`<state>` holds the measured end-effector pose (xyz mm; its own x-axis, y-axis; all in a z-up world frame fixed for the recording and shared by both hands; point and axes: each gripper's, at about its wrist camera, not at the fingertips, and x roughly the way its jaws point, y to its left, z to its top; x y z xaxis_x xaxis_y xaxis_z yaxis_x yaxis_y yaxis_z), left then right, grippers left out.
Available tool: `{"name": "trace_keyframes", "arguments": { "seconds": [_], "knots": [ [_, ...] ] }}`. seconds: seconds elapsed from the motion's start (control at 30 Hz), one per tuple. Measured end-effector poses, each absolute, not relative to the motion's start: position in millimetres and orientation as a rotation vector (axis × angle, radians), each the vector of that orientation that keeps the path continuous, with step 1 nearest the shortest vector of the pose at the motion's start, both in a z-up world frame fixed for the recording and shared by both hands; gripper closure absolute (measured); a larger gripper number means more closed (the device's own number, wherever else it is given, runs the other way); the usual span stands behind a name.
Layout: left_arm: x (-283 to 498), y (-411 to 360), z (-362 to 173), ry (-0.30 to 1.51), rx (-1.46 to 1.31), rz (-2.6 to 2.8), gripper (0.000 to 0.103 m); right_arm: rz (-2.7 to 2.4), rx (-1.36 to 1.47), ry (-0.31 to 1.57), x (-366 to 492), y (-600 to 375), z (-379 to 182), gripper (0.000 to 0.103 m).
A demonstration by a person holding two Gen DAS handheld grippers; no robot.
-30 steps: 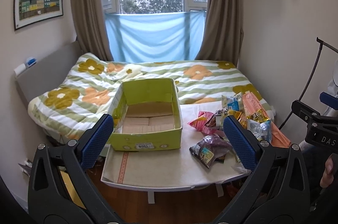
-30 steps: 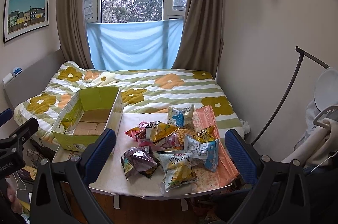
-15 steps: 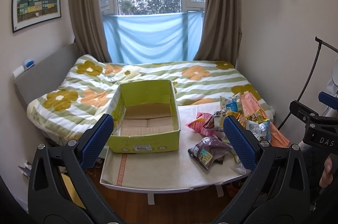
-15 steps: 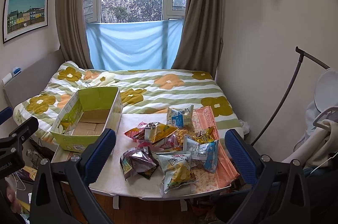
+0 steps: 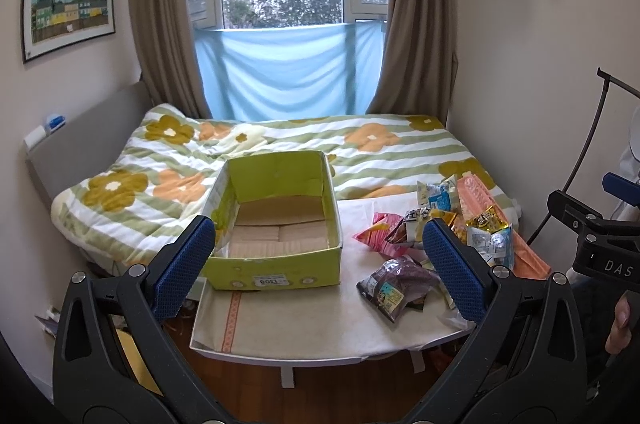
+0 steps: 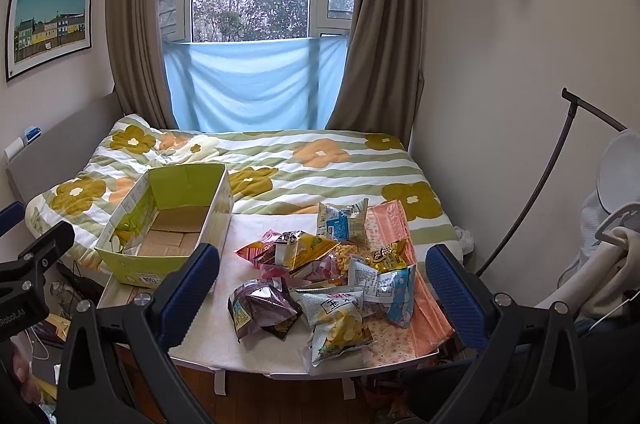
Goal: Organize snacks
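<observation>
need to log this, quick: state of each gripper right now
left gripper: open, holding nothing.
right gripper: open, holding nothing.

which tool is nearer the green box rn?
Left. The left tool faces the green box head-on, hanging short of the table; the right tool faces the snack pile, with the box off to its left.

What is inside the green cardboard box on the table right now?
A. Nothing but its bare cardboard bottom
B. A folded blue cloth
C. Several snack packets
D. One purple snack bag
A: the green cardboard box shows only its bare brown bottom flaps, while the snack packets, the purple bag among them, lie in a pile on the table beside it, and both grippers hang open and hold nothing.
</observation>
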<state>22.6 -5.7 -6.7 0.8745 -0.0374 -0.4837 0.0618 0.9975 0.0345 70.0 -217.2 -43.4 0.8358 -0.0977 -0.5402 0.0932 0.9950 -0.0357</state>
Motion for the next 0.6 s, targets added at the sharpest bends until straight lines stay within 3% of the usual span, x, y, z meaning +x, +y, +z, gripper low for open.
{"name": "trace_keyframes", "arguments": {
  "seconds": [0.37, 0.6],
  "knots": [
    [24.2, -5.7, -6.8, 0.509, 0.047, -0.056, 0.000, -0.096, -0.004, 0.575, 71.3, -217.7, -42.9, 0.000],
    [54.5, -11.7, -23.5, 0.621, 0.061, -0.129, 0.000, -0.093, 0.008, 0.616, 77.0, -232.4, -38.7, 0.000]
  ]
}}
